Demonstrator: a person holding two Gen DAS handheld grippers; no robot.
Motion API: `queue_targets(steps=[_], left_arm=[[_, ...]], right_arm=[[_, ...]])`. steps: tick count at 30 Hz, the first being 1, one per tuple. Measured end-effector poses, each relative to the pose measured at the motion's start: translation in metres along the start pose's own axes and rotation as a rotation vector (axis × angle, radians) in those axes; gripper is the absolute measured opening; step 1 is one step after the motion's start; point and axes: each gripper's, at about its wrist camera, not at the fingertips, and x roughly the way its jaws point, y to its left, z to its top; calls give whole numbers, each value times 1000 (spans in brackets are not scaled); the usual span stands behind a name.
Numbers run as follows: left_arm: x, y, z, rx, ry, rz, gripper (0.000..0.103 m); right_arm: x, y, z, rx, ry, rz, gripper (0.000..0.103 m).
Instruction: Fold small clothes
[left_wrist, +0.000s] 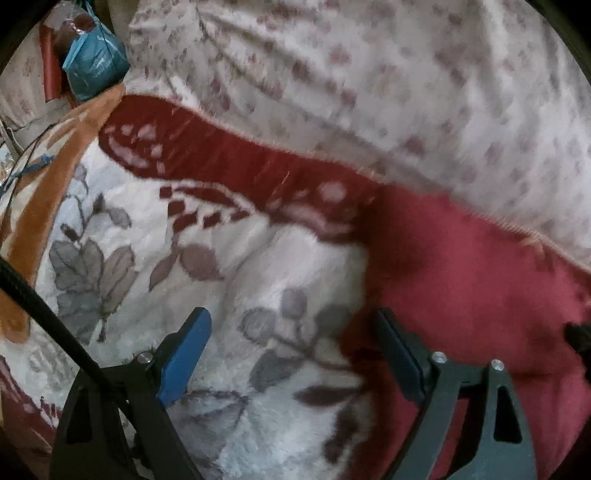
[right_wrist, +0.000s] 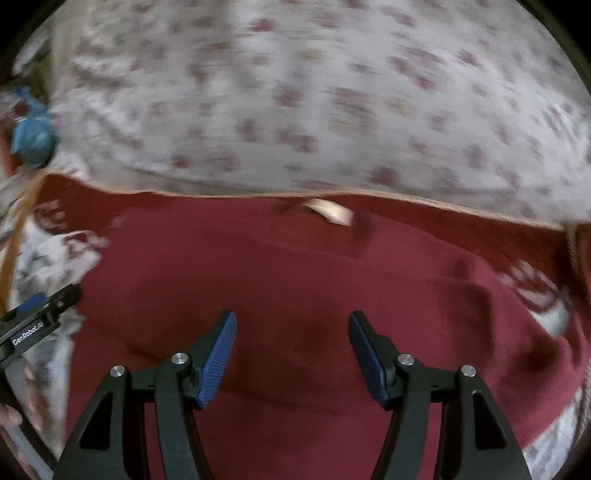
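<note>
- Dark red garment (right_wrist: 295, 295) spread flat on blanket, filling lower middle of right wrist view; pale label (right_wrist: 330, 211) at its far edge, near the line where floral sheet begins.
- Same red cloth (left_wrist: 480, 295) at right side of left wrist view, its left edge lying over white blanket.
- Blue plastic bag (left_wrist: 94, 62) at top left of left wrist view, bulging, contents hidden; red-brown object just beside it, too blurred to name. Same bag (right_wrist: 33, 136) at left edge of right wrist view.
- Fleece blanket (left_wrist: 184, 266) white with grey leaf print, dark red border band, orange strip along left edge.
- White sheet with small reddish flowers (left_wrist: 369, 74) beyond blanket, rumpled, covering upper half of both views (right_wrist: 295, 92).
- Thin cables at far left edge of left wrist view, near orange strip.
- Left gripper (left_wrist: 291, 354) tilted downward, jaws spread wide, nothing between them; left pad over white blanket, right pad at edge of red cloth. Contact with fabric unclear.
- Right gripper (right_wrist: 291, 354) tilted downward over middle of garment, jaws parted moderately, nothing clamped; blue ribbed pads (right_wrist: 218, 362) above cloth, touching or not unclear.
- Left gripper body (right_wrist: 40, 317) visible at left edge of right wrist view, beside garment's left side.
- Part of a hand at lower left corner of right wrist view.
</note>
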Motion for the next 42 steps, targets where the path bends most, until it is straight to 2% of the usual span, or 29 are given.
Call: queue_targets(steps=[3, 6, 7, 10, 12, 14, 15, 16, 18, 21, 24, 28, 31, 34, 36, 38, 42], left_arm=[[1, 8, -2, -45, 7, -18, 92], [-6, 8, -3, -51, -7, -28, 92], [-10, 8, -3, -53, -15, -33, 92], [-21, 2, -2, -51, -46, -62, 92], [-33, -4, -4, -41, -79, -88, 92], [-42, -12, -5, -20, -109, -105, 92], [-44, -14, -5, -9, -116, -106, 92], [-46, -19, -6, 7, -125, -107, 92], [-49, -28, -9, 38, -133, -108, 92], [-49, -32, -12, 56, -129, -113, 92], [-50, -35, -14, 66, -131, -110, 92], [-52, -39, -16, 77, -137, -107, 92], [-56, -42, -16, 80, -140, -110, 92], [-58, -45, -16, 82, -144, -117, 92], [-58, -49, -16, 90, -142, -120, 92], [-58, -53, -17, 94, -136, -134, 92], [-53, -63, -19, 112, -105, -194, 92]], right_arm=[[-1, -36, -8, 43, 25, -61, 67], [-17, -76, -17, 115, 8, -11, 67], [-24, -84, -18, 130, -7, -1, 67], [-36, -97, -19, 131, -35, -65, 68], [-38, -101, -18, 137, -48, -48, 67], [-37, -101, -18, 145, -49, -28, 64], [-35, -99, -17, 141, -50, -22, 57], [-31, -97, -18, 131, -44, -27, 53], [-18, -94, -17, 113, -12, -87, 44], [-9, -93, -16, 108, -1, -139, 37], [-31, -91, -17, 106, -61, -173, 39], [-53, -84, -21, 76, -108, -147, 39], [-45, -73, -27, 37, -67, -78, 39], [-23, -67, -33, 6, -11, -105, 39], [-23, -62, -34, -4, -21, -123, 39], [-29, -61, -32, 1, -20, -105, 39], [-41, -69, -38, 11, -30, -90, 41]])
